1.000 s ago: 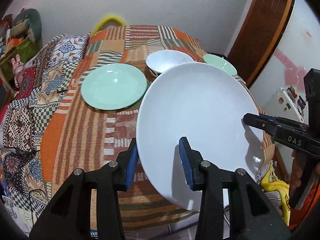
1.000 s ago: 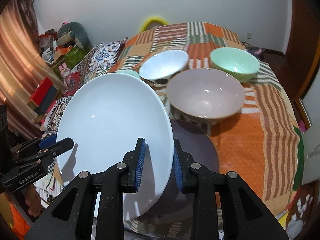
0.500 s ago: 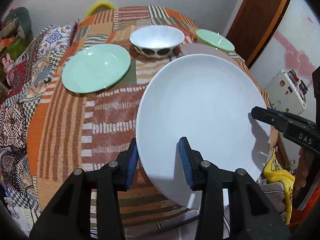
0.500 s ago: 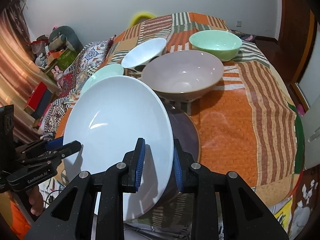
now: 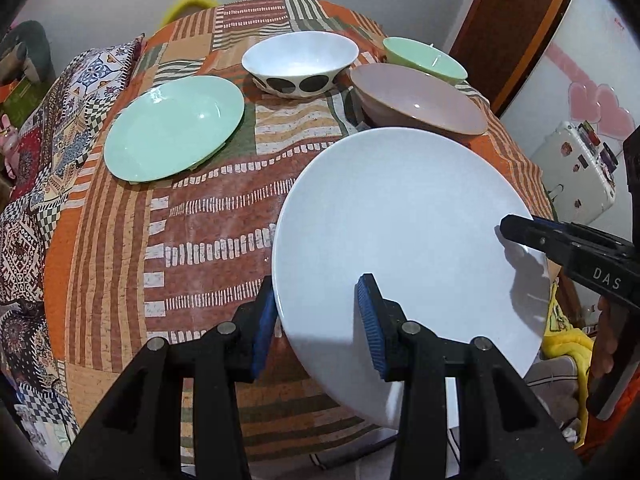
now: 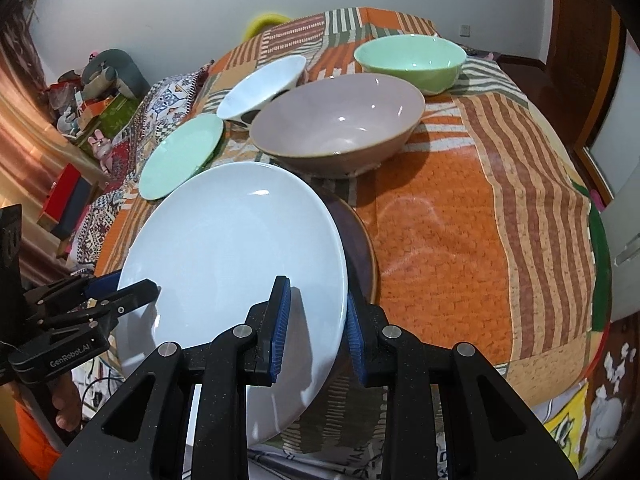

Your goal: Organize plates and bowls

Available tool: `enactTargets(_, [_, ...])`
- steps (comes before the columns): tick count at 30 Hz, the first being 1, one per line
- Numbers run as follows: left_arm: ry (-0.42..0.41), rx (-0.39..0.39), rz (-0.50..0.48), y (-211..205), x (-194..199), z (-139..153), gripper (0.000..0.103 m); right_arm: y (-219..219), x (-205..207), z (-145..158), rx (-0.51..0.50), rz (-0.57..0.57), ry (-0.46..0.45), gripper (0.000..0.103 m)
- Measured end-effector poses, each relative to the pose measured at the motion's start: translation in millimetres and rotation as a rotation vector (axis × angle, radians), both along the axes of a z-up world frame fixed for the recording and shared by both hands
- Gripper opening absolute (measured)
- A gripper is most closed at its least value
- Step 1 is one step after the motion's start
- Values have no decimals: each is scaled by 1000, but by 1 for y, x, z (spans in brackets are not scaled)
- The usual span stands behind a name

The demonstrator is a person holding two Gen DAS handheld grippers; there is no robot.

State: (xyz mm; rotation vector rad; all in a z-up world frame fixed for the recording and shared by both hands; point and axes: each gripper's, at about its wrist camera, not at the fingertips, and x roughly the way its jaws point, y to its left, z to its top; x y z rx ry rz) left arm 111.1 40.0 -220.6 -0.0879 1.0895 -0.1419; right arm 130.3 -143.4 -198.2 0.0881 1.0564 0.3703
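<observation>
A large white plate (image 5: pixel 404 236) is held tilted above the near edge of the desk (image 5: pixel 120 240), which is covered by a patchwork cloth of orange, brown and striped panels. The plate is plain, glossy and round, with a shallow raised rim and soft highlights on its face; in the right wrist view (image 6: pixel 236 272) its right side tips up.

The left gripper (image 5: pixel 316 320) has its jaws closed on the plate's near-left rim, one blue pad under the edge and one on the upper face. The right gripper (image 6: pixel 314 320) grips the opposite rim the same way, its blue pads pressed to either side of the edge. Each gripper also shows in the other's view: the right one (image 5: pixel 560 248) at the plate's right edge, the left one (image 6: pixel 100 300) at its left edge.

Under the plate's right side lies a dark plate (image 6: pixel 360 248) on the cloth. Farther off stand a brownish-pink bowl (image 6: pixel 340 124), a green bowl (image 6: pixel 412 60) beyond it to the right, and a white bowl with dark spots (image 5: pixel 300 64). A pale green plate (image 5: pixel 174 128) lies flat at the far left.
</observation>
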Motion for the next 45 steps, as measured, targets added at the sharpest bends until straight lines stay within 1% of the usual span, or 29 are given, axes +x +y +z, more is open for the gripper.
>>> enactTargets(10, [27, -14, -8, -2, 12, -12, 40, -3, 6, -9, -11, -15, 30, 25])
enactTargets(20, [45, -37, 0, 0, 25, -21, 40, 0, 13, -9, -20, -18, 24, 25])
enactTargets(33, [54, -68, 14, 7, 29, -27, 40, 2, 17, -9, -22, 9, 23, 27])
enactTargets(42, [59, -69, 15, 5, 30, -27, 41, -1, 17, -8, -17, 21, 35, 27])
enactTargets(44, [56, -57, 8, 3, 30, -28, 40, -1, 16, -6, -29, 19, 31, 27])
enactTargets(45, [49, -43, 4, 1, 29, -27, 40, -1, 15, -5, -55, 10, 19, 28])
